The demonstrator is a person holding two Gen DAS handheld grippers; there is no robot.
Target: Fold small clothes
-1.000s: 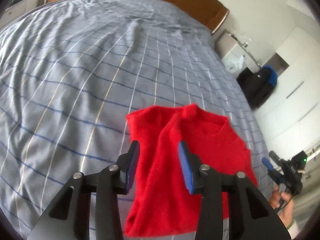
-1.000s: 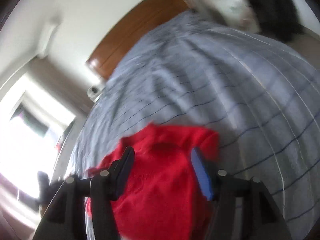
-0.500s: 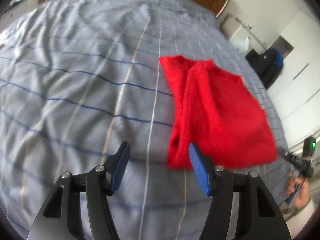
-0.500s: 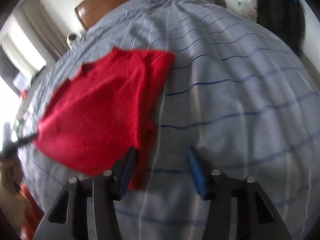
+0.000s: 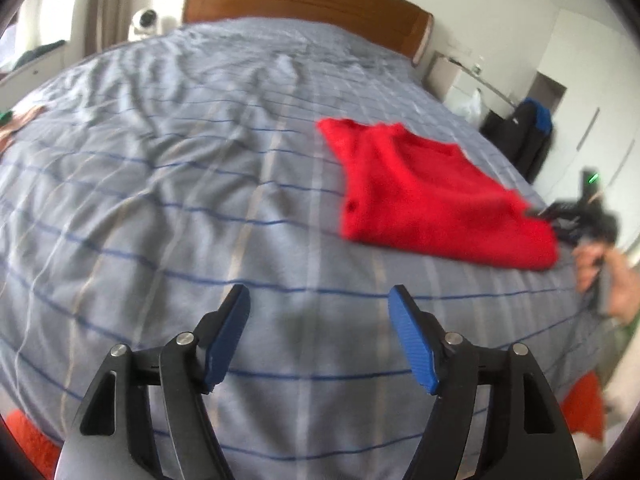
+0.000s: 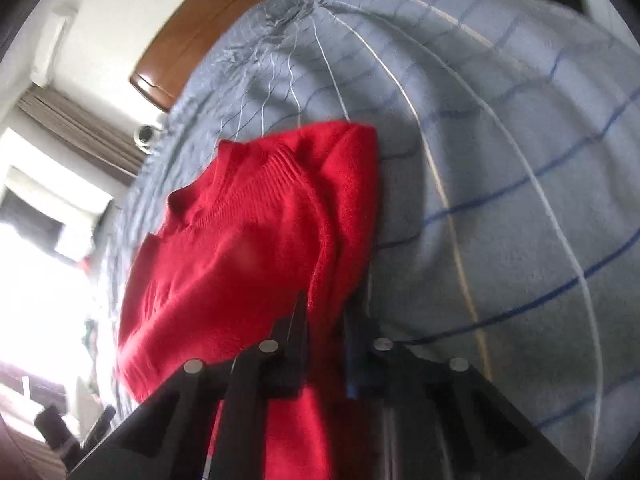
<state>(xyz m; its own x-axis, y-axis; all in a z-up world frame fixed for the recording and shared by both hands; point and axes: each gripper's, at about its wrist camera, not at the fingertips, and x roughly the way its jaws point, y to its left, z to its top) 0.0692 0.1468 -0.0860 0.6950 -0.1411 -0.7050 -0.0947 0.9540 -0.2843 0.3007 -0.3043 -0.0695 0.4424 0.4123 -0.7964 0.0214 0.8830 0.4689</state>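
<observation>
A small red knit sweater (image 5: 432,196) lies folded lengthwise on the blue-grey striped bed sheet (image 5: 200,184), right of centre in the left wrist view. My left gripper (image 5: 320,320) is open and empty, over bare sheet well short of the sweater. In the right wrist view my right gripper (image 6: 326,320) is shut on the sweater's (image 6: 248,248) lower right edge, with red fabric between its fingers. The right gripper also shows at the sweater's far corner in the left wrist view (image 5: 568,220).
A wooden headboard (image 5: 304,4) runs along the far end of the bed. A white nightstand (image 5: 456,80) and a dark bag (image 5: 524,140) stand to the right of the bed. A bright window (image 6: 36,264) is on the left side.
My left gripper has pulled back from the sweater to bare sheet and stays open. My right gripper has moved in and closed on the sweater's lower edge.
</observation>
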